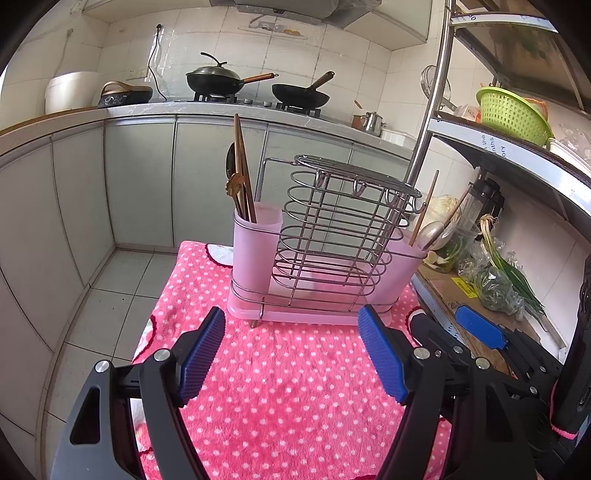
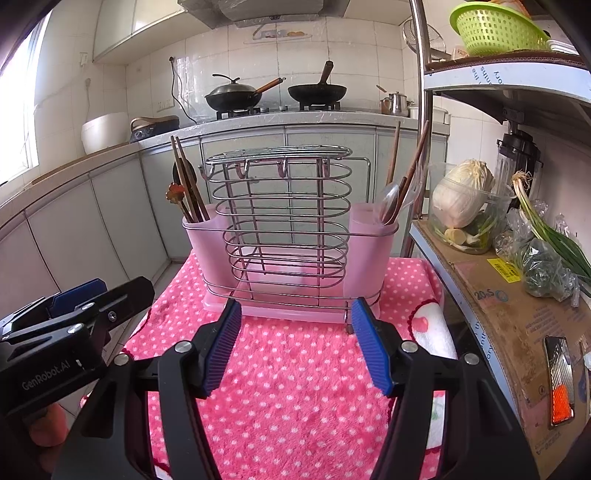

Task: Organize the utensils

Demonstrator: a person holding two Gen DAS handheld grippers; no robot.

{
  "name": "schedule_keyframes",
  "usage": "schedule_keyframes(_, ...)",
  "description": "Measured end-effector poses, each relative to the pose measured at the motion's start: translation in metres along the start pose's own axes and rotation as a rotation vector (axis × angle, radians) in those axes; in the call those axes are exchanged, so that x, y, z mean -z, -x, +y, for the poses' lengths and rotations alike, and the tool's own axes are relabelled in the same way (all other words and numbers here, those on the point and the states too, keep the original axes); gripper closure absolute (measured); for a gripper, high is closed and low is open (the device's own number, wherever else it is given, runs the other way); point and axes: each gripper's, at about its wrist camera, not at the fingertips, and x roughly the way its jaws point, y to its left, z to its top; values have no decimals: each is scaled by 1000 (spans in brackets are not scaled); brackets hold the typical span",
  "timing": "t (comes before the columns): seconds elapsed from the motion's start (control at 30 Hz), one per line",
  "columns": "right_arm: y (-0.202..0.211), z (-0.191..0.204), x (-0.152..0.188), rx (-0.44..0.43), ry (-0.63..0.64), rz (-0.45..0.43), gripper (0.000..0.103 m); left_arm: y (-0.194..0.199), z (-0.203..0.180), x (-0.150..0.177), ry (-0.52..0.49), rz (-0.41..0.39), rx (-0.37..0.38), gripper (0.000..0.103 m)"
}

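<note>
- Left wrist view: the left gripper point(image 1: 291, 354) hangs over a pink towel with white polka dots point(image 1: 280, 398), its blue ribbed pads spread apart with nothing between them.
- Just beyond the pads stands a pink plastic utensil holder point(image 1: 255, 251) in a chrome wire rack point(image 1: 332, 236), resting on the far end of the towel.
- The holder's left cup carries upright wooden chopsticks point(image 1: 242, 173) and a dark spoon; the right cup holds a metal spoon point(image 1: 432, 234) and a single chopstick that leans right.
- Right wrist view: the right gripper point(image 2: 295, 347) is likewise released, pads wide over the bare towel, pointing at the front of the same holder and not touching it.
- The left gripper's black body enters this view at the lower left, printed "GenRobot.AI" point(image 2: 46, 374).
- On the cardboard-lined shelf at right, a box flap point(image 2: 495, 295) reads what appears to be "20" and further characters too small to make out, beside a yellow barcode sticker point(image 2: 504, 270).
- On that shelf sit a Chinese cabbage point(image 2: 461, 194) in a clear tub and bagged green onions point(image 2: 546, 236); a green plastic colander point(image 2: 495, 26) sits on the tier above.
- Two black woks point(image 2: 317, 92) rest on the gas hob across the kitchen.
</note>
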Motion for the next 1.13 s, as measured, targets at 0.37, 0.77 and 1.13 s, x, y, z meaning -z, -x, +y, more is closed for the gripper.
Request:
schedule_keyframes(0.37,-3,-1,1,-1,7,9,40,-4,0,1,-7,8,8,31)
schedule_keyframes(0.77,-7,-1,3,0,11,17,40,-7,-1,4,-4,17,9,31)
schedule_keyframes(1.13,-13,-1,5,2,13,33,40,-13,1,6,5,31,9,31)
